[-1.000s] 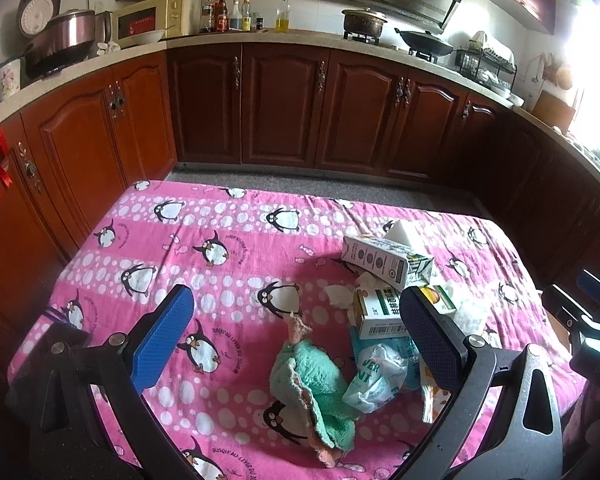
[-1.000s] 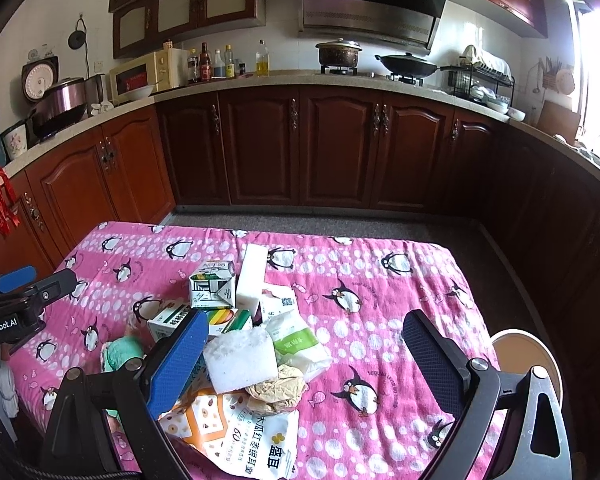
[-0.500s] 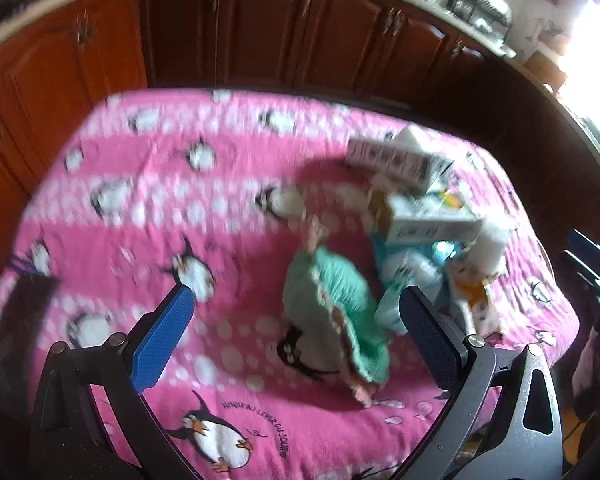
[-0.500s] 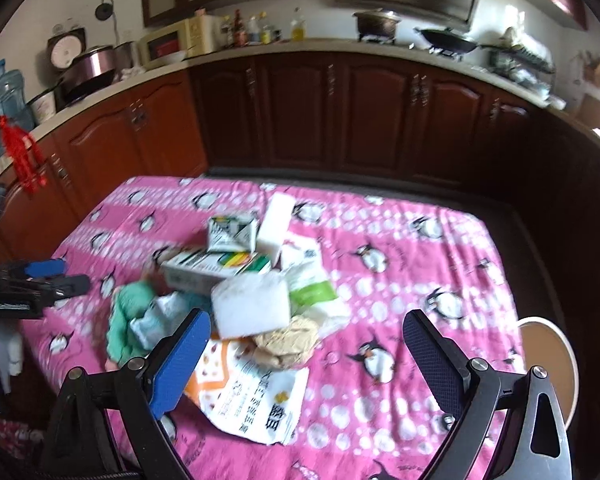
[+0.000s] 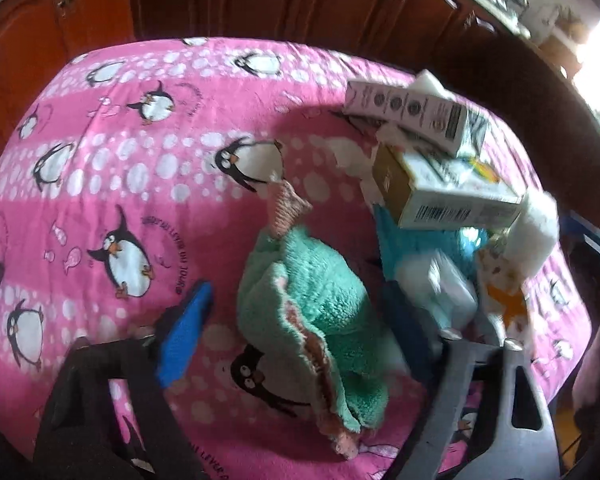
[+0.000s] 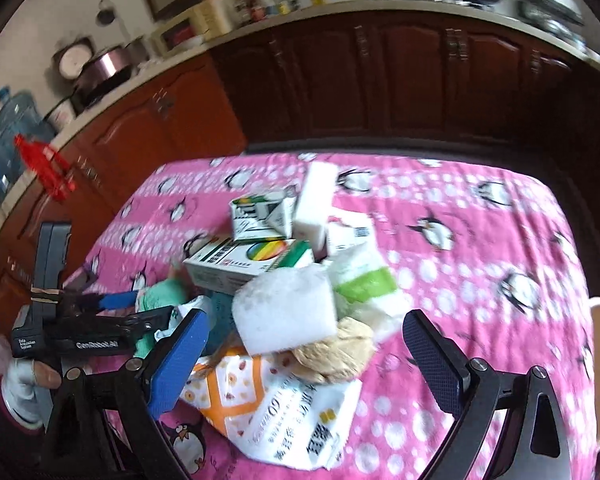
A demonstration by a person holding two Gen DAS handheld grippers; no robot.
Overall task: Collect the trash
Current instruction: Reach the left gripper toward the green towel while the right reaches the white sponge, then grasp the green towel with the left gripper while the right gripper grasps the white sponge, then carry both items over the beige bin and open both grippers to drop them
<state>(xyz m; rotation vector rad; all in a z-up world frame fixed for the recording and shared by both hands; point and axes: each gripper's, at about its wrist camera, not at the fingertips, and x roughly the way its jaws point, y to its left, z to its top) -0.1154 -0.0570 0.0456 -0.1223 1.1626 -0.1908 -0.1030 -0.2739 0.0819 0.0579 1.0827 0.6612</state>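
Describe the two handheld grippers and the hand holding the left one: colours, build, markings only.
Both are black, skeletal two-finger frames with silver bolts and flat blue textured pads. The right gripper shows slotted cut-outs in its arms. The left gripper carries a black body with white "GenRobot.AI" lettering and a label. The left hand wears a pale glove with a fuzzy pink cuff.
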